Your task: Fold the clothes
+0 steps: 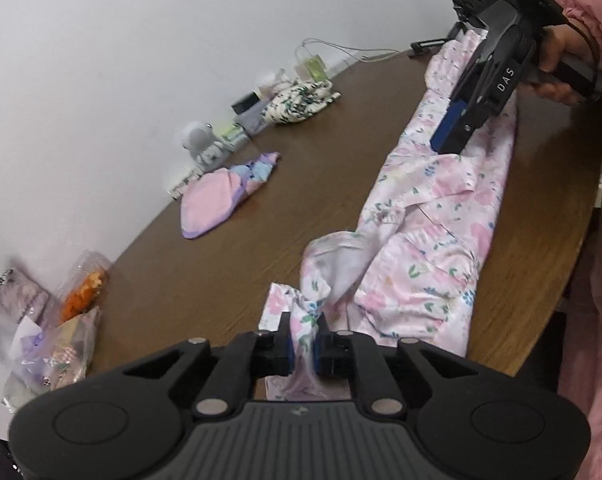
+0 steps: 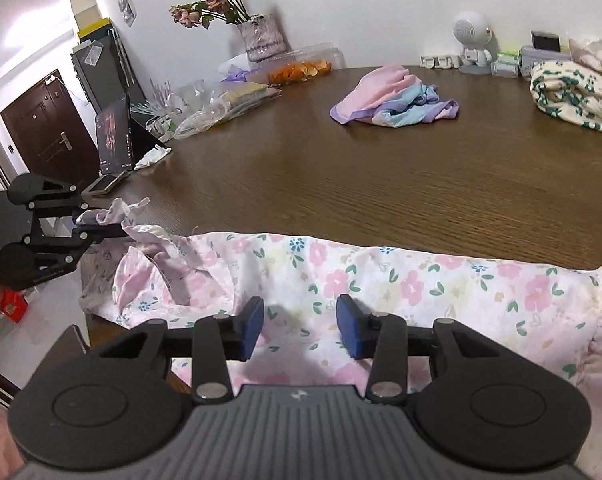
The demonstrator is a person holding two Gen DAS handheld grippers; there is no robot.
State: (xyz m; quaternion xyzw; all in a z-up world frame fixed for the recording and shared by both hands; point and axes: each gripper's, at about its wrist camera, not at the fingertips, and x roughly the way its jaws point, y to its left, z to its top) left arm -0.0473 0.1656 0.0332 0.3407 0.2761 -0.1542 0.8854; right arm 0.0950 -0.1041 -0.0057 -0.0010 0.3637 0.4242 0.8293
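Observation:
A pink floral garment point(image 1: 433, 240) lies stretched along the near edge of the brown wooden table point(image 1: 321, 168); it also shows in the right wrist view point(image 2: 381, 276). My left gripper point(image 1: 304, 344) is shut on one end of the floral garment, bunching the cloth between its blue pads. In the right wrist view the left gripper point(image 2: 101, 226) holds that end at the table's left edge. My right gripper point(image 2: 299, 326) is open, its blue pads just above the garment's middle, nothing between them. In the left wrist view the right gripper point(image 1: 451, 136) points down onto the cloth.
A folded pink and purple garment point(image 2: 393, 96) and a cream green-patterned bundle point(image 2: 573, 94) lie at the far side. A vase of flowers point(image 2: 261, 36), snack bags point(image 2: 301, 68), a white robot figure point(image 2: 473, 48) and small boxes line the wall. A tablet point(image 2: 115, 136) stands at left.

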